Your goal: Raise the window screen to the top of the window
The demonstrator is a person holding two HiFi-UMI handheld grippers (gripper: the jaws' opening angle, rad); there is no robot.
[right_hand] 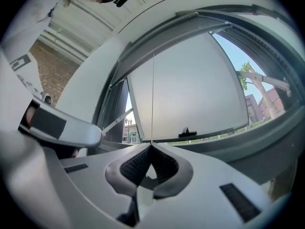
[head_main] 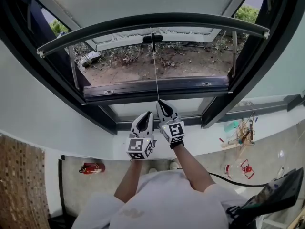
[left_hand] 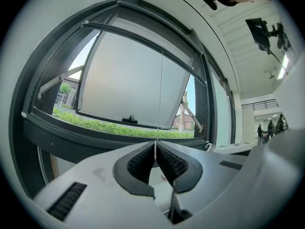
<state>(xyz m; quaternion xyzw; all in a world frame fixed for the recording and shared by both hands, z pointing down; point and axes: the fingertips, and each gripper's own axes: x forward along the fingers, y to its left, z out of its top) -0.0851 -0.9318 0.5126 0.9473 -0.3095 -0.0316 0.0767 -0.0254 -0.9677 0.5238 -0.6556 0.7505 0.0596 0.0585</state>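
The window screen's dark bottom bar (head_main: 152, 20) arches across the upper part of the window frame (head_main: 157, 87). From its middle a thin pull cord (head_main: 155, 66) hangs straight down. My right gripper (head_main: 162, 102) is shut on the cord at its lower end, just below the sill. My left gripper (head_main: 147, 114) sits beside it, slightly lower and to the left. In the left gripper view the cord (left_hand: 160, 94) drops into the closed tips of the left gripper (left_hand: 155, 143). The right gripper view shows the cord (right_hand: 153, 99) pinched in the right gripper (right_hand: 151, 144).
Beyond the screen bar the glass sash (head_main: 157, 37) is pushed open outward over bare soil. A red fire extinguisher (head_main: 91, 168) lies on the floor at lower left, next to a brick wall (head_main: 19, 185). Tools and clutter (head_main: 240, 137) lie on the floor at right.
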